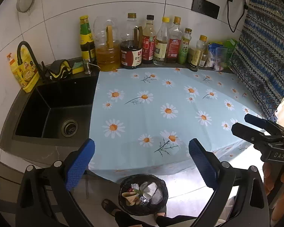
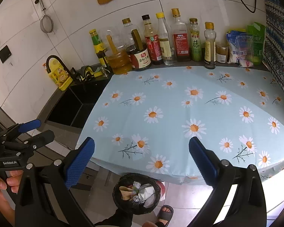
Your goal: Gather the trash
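A round black-lined trash bin (image 1: 143, 194) stands on the floor below the counter's front edge, holding crumpled paper, a paper cone, foil and wrappers; it also shows in the right wrist view (image 2: 136, 193). My left gripper (image 1: 141, 158) is open and empty, held above the bin and the counter edge. My right gripper (image 2: 141, 157) is open and empty in the same kind of place. Each gripper shows in the other's view: the right gripper (image 1: 242, 124) and the left gripper (image 2: 36, 130). The daisy-print cloth (image 1: 161, 102) on the counter carries no loose trash.
A row of oil and sauce bottles (image 1: 142, 43) and bags (image 2: 244, 45) lines the back wall. A black sink (image 1: 53, 111) with a faucet (image 1: 28, 56) and a yellow soap bottle (image 1: 24, 71) lies left. A patterned cloth (image 1: 265, 56) hangs right. The person's sandalled feet (image 2: 164, 213) are beside the bin.
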The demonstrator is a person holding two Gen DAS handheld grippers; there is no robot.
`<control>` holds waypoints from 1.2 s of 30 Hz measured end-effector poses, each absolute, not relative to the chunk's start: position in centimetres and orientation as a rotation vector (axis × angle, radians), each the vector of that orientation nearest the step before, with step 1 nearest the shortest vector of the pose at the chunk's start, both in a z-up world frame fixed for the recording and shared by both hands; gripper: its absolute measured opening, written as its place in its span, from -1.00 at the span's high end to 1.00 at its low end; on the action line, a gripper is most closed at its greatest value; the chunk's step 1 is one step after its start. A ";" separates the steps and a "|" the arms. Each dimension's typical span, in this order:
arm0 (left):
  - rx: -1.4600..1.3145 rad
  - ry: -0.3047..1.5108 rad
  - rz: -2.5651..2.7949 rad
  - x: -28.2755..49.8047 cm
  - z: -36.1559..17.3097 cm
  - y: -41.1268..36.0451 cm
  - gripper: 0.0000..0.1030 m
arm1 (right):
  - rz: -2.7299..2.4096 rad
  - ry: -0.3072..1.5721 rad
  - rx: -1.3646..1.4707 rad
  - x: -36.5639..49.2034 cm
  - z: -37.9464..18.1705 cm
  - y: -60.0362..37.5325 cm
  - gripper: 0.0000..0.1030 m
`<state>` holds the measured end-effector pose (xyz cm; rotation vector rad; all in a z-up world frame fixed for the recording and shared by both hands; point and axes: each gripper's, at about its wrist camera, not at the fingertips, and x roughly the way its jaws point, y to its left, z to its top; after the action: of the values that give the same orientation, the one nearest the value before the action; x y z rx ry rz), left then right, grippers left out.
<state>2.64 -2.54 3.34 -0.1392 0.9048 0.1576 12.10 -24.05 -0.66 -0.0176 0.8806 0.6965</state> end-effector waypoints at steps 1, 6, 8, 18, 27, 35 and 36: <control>-0.138 0.905 0.159 2.6 3.3 -2.6 -0.87 | 0.697 0.881 -0.021 12.1 -0.6 -24.1 -0.92; -0.132 0.907 0.160 2.6 3.3 -3.0 -0.87 | 0.698 0.875 -0.023 12.3 -0.7 -24.3 -0.92; -0.130 0.907 0.163 2.6 3.3 -3.2 -0.87 | 0.699 0.875 -0.022 12.4 -0.7 -24.6 -0.92; -0.128 0.903 0.170 2.5 3.4 -3.6 -0.87 | 0.707 0.865 -0.031 12.5 -0.5 -25.3 -0.92; -0.127 0.908 0.177 2.7 3.5 -3.7 -0.87 | 0.714 0.870 -0.033 12.5 -0.7 -25.3 -0.92; -0.129 0.911 0.181 2.8 3.4 -3.5 -0.87 | 0.721 0.880 -0.029 12.6 -0.8 -25.1 -0.92; -0.129 0.910 0.182 2.8 3.4 -3.5 -0.87 | 0.722 0.879 -0.028 12.6 -0.8 -25.1 -0.92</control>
<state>2.81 -3.51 3.43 -0.1291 0.9102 0.1820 12.61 -25.07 -0.78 -0.0281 0.8787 0.7217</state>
